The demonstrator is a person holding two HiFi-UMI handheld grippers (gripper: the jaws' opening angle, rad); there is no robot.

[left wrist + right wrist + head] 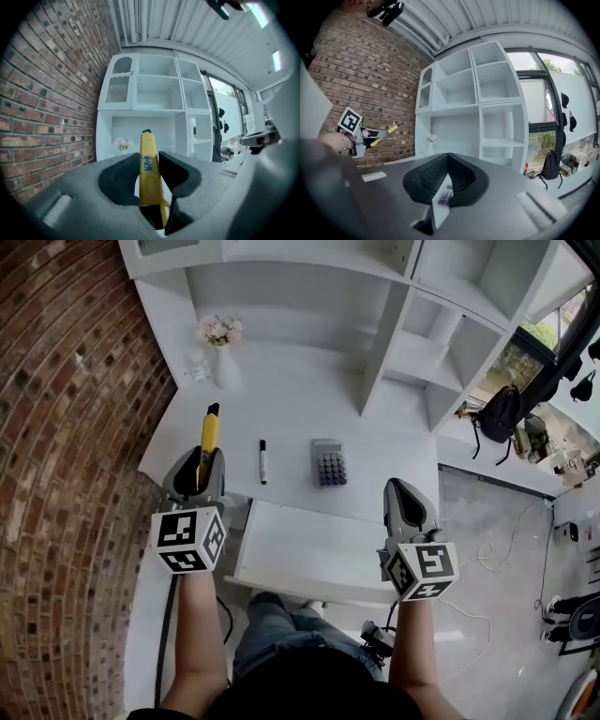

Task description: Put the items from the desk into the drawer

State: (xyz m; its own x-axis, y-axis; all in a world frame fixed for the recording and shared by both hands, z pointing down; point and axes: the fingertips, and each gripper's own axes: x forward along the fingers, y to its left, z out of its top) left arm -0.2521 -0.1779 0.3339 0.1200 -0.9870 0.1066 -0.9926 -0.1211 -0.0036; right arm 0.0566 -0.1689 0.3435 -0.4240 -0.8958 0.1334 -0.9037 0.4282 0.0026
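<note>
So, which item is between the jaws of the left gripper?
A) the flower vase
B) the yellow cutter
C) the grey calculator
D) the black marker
B: the left gripper is shut on the yellow cutter, while the black marker and the calculator lie on the desk.

Bright even daylight, soft shadows, strong fisheye bending at edges, dark corners, blurred foreground
</note>
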